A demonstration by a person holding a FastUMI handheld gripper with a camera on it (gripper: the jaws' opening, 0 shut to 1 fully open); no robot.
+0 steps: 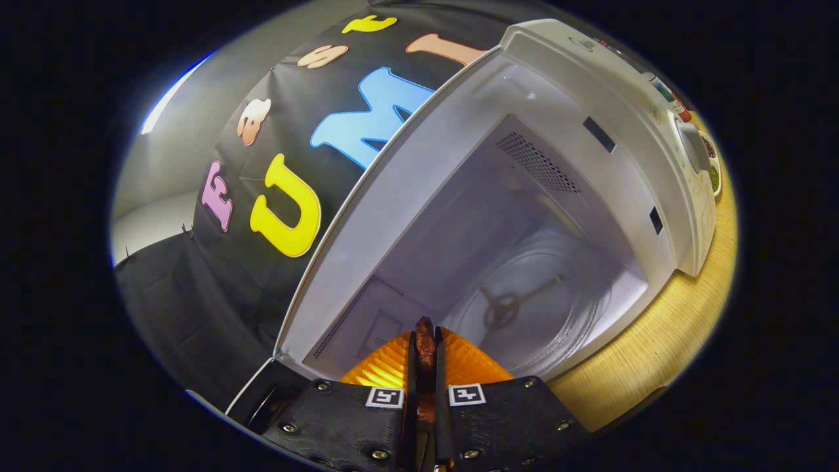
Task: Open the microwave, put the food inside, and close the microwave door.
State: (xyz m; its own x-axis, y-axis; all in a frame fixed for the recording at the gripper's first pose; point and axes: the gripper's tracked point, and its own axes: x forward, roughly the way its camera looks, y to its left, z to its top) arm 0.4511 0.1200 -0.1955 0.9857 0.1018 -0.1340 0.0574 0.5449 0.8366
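gripper view | fingers (425,347) clamp food (425,341), lengthwise, pointing into open microwave (590,98)

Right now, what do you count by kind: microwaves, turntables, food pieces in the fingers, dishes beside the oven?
Microwaves: 1, the microwave with its door open.
Turntables: 1, the glass turntable inside.
Food pieces: 1, the brown food pinched in the gripper.
Dishes: 1, a dish past the oven.
Total: 4.

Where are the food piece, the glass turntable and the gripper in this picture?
food piece (425,347): gripper view, on its brown top end, pinched between the fingers.
glass turntable (557,288): gripper view, on the bare glass inside the open microwave (616,85).
gripper (425,357): gripper view, midway between the fingertips, closed on the food.
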